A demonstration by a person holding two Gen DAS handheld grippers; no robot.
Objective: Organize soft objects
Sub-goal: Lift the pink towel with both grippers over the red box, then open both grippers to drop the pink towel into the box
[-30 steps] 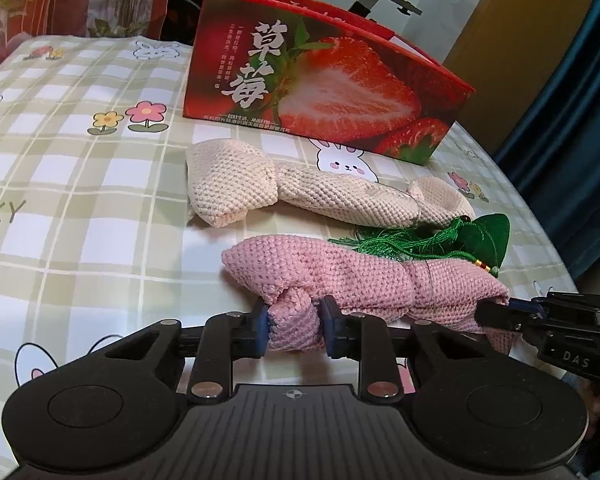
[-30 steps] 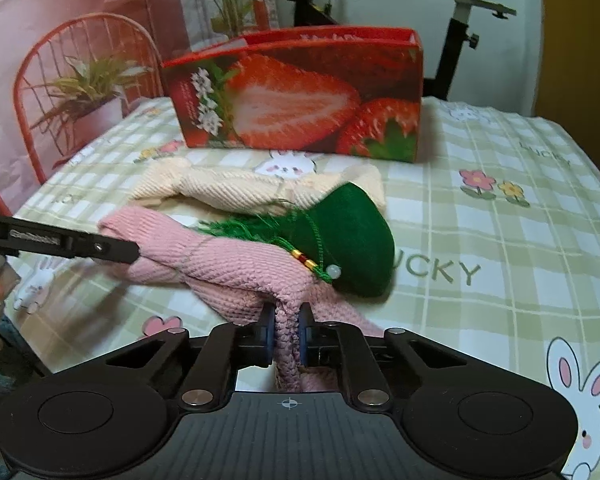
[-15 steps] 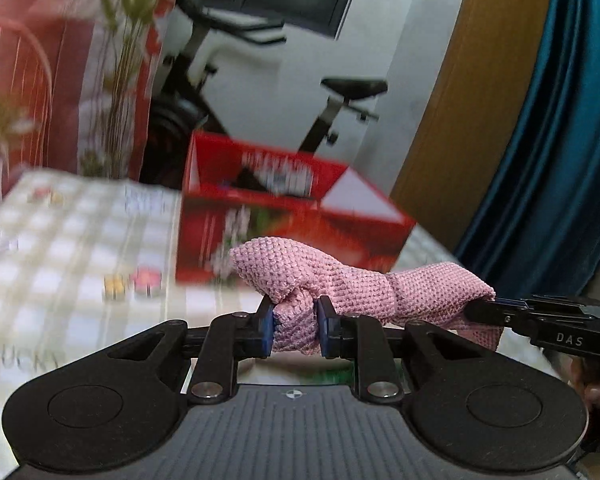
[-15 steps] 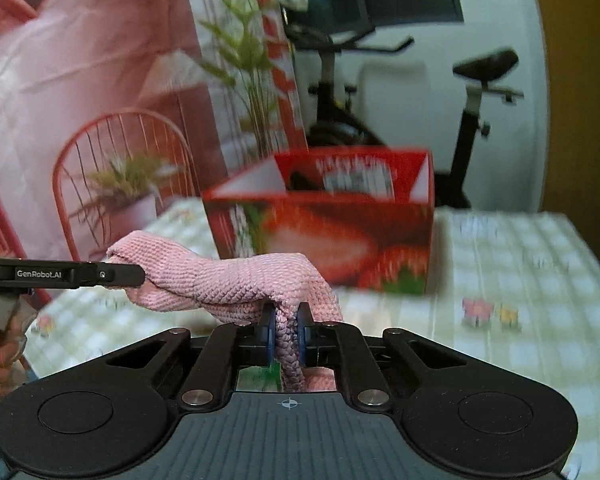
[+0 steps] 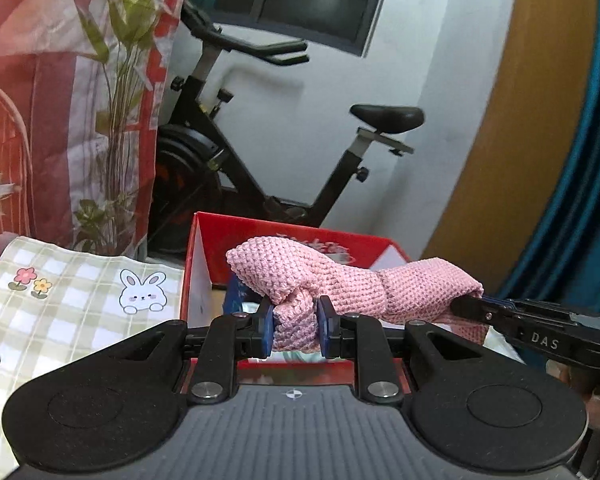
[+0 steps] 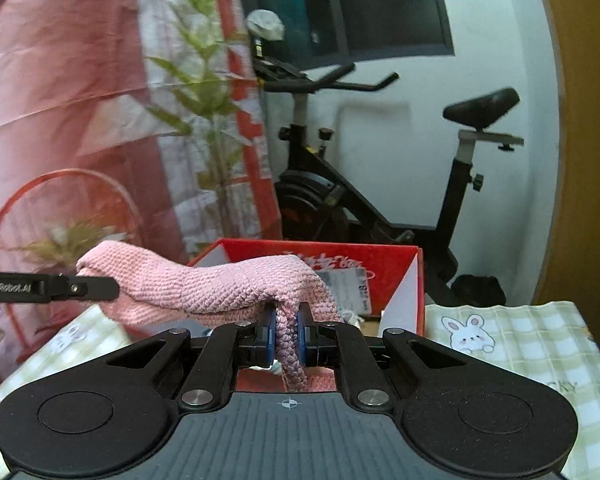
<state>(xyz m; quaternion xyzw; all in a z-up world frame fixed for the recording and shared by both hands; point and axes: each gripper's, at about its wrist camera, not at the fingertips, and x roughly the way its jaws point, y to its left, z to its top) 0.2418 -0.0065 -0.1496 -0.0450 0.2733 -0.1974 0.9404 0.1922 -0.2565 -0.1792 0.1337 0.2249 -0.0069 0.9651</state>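
Both tongs clamp pink knit (image 5: 340,284) above red box (image 5: 220,236) (exercise bike (image 5: 260,160) behind)

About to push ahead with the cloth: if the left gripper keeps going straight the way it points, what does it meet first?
Probably the open red box: the left gripper, shut on the pink knitted cloth, points into its opening, so the far wall would come first. Depth is unclear.

Even, soft indoor light, no glare. Strong fisheye bending at frame edges. Slight motion blur upper left, right wrist view.
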